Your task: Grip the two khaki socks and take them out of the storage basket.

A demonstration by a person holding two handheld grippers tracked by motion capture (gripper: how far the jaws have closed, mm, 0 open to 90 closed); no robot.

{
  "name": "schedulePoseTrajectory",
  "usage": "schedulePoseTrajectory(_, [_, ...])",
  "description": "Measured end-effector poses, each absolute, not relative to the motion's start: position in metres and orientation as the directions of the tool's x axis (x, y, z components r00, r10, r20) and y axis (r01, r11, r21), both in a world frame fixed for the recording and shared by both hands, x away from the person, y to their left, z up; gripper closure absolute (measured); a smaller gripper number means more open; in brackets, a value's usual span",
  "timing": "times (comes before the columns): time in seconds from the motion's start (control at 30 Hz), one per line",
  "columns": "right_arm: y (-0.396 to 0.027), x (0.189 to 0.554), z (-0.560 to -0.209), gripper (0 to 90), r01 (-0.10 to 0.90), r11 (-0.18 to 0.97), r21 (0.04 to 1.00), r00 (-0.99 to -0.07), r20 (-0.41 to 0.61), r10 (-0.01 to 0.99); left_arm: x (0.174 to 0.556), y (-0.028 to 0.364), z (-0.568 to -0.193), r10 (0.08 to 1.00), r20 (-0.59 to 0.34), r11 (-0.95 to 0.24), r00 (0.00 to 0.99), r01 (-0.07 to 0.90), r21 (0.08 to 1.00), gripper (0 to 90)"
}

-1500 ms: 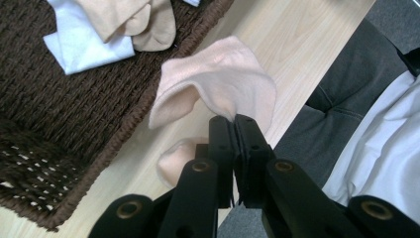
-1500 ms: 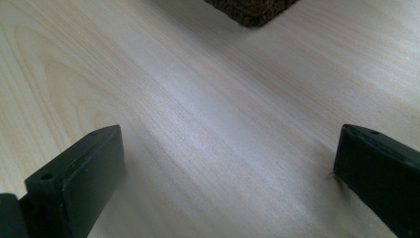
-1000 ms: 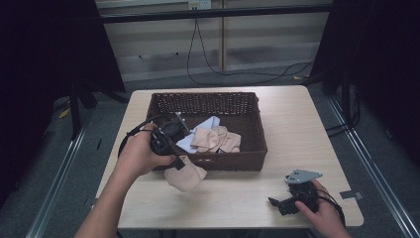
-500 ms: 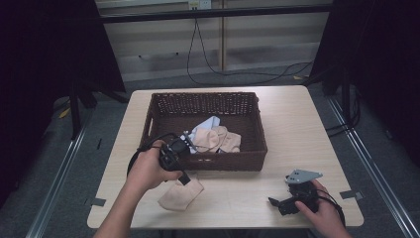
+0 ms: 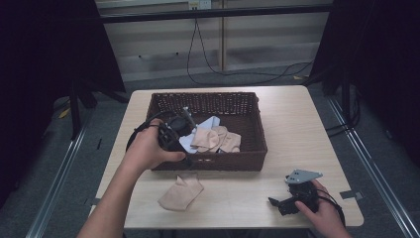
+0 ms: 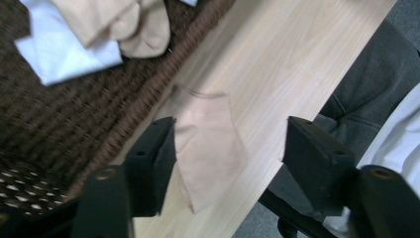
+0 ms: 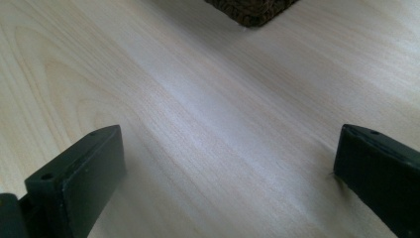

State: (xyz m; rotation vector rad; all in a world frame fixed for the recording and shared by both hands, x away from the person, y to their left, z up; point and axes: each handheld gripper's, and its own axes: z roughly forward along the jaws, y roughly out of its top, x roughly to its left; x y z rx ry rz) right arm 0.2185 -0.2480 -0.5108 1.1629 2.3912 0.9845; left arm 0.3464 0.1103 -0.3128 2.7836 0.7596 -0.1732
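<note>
My left gripper (image 5: 174,133) hangs over the near-left corner of the wicker basket (image 5: 247,148). Its jaws have just been opening and now stand apart with nothing between them. Past them, the beige sock (image 6: 208,144) I was carrying lies released on the table (image 5: 297,129), just beside the basket's near wall, and it seems to touch the weave at its upper edge.

To finish this step well, I think I should lift straight clear before turning back to the basket, so a jaw doesn't catch the thin knit and drag it.

The sock is soft, limp cloth, lying flat with a folded, pointed end. More beige socks (image 5: 215,140) sit crumpled in the basket on a pale blue cloth (image 5: 198,134). The basket is dark brown, stiff, coarse weave, rectangular. The table is smooth light wood.

My right gripper (image 5: 283,203) rests near the table's near-right edge, jaws wide and empty.
</note>
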Motion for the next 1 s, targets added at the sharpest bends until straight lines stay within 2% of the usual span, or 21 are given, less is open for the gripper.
schedulePoseTrajectory(0.37, [-0.248,0.218,-0.511,0.0,0.574,0.433,0.694,-0.623,0.028,0.782,0.375,0.093,-0.299,0.519,-0.139,-0.798,0.843,0.537,0.274,10.6])
schedulePoseTrajectory(0.77, [-0.248,0.218,-0.511,0.0,0.573,0.434,0.695,-0.624,0.026,0.781,0.4,0.075,-0.309,0.544,-0.136,-0.786,0.828,0.56,0.263,9.3])
schedulePoseTrajectory(1.0, [-0.248,0.218,-0.511,0.0,0.573,0.434,0.695,-0.624,0.026,0.781,0.417,0.07,-0.328,0.584,-0.136,-0.762,0.8,0.599,0.248,11.2])
